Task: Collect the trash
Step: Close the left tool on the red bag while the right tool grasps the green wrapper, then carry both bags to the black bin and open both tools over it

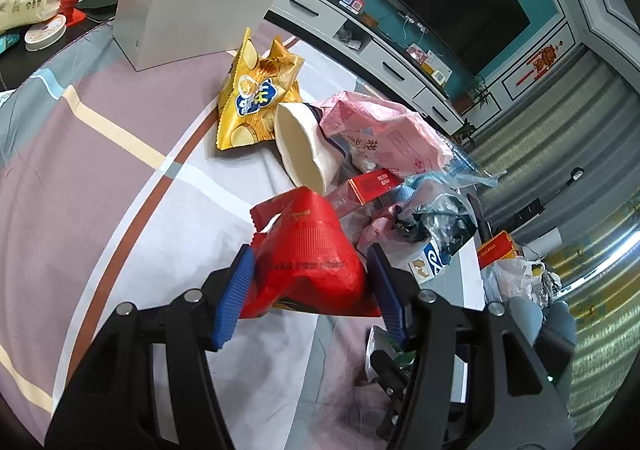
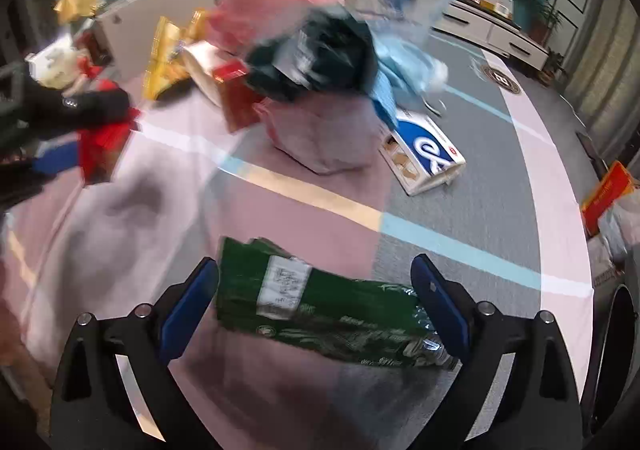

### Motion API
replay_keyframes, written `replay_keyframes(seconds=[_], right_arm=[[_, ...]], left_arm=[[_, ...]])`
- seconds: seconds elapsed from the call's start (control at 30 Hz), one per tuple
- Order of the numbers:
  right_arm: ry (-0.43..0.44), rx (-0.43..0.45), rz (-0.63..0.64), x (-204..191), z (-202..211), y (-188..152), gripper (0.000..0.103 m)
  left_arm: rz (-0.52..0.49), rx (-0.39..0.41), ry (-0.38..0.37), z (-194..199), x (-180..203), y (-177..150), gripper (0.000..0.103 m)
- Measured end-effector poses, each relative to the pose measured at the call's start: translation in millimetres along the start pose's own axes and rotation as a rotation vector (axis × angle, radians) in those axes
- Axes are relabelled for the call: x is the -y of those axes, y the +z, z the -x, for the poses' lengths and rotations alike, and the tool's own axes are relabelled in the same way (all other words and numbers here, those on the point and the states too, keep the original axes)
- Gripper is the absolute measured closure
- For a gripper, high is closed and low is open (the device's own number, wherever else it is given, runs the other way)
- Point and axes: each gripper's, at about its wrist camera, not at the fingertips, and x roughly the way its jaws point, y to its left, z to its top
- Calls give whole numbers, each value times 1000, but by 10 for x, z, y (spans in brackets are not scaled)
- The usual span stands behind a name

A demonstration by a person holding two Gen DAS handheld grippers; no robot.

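My left gripper [image 1: 310, 270] is shut on a red snack wrapper [image 1: 308, 254], its blue pads pressing both sides; it also shows in the right wrist view [image 2: 60, 162], holding the red wrapper [image 2: 102, 148]. My right gripper [image 2: 316, 290] is open, its jaws straddling a green foil wrapper [image 2: 320, 302] lying on the cloth. A trash pile lies ahead: yellow chip bag [image 1: 256, 94], white paper cup [image 1: 304, 146], pink wrapper [image 1: 384, 134], red carton [image 1: 372, 184], dark bag [image 2: 316, 54], blue-white box [image 2: 424, 150].
A striped cloth [image 1: 100, 138] covers the table. A white box [image 1: 184, 2] stands at the back. Cluttered items [image 1: 40, 6] sit at far left. The table edge is to the right; a bag of trash [image 1: 516, 274] lies on the floor beyond it.
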Motion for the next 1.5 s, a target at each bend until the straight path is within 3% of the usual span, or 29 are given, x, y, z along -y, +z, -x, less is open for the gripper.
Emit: replay_keyframes(seconds=[0.03, 0.1, 0.17, 0.23, 0.3, 0.37, 0.67, 0.93, 1.17, 1.5], right_arm=[[9, -4, -8, 17, -29, -5, 15], [35, -25, -27, 72, -77, -9, 35], [45, -32, -38, 109, -108, -16, 50], [65, -27, -45, 139, -123, -17, 59], [63, -23, -53, 172, -115, -11, 78], [73, -14, -77, 195, -77, -27, 84], [138, 79, -164, 339, 177, 96, 90], [166, 231, -270, 664, 698, 110, 90], [131, 375, -394, 1223, 1217, -22, 90], [0, 614, -615, 2102, 1974, -582, 90]], left_arm=[[1, -2, 0, -5, 1, -1, 45], [3, -6, 1, -17, -2, -1, 45], [3, -8, 2, -20, -2, -1, 45], [3, -8, 0, -21, 0, 4, 45], [6, -7, -4, -18, -3, 4, 45], [6, -7, -4, -19, -5, 2, 45], [-4, -5, -11, 3, 21, -11, 45], [-64, -1, -29, 46, 242, -94, 45], [-201, 20, -83, 246, 744, -367, 45], [-402, 12, -185, 306, 1735, -874, 45]])
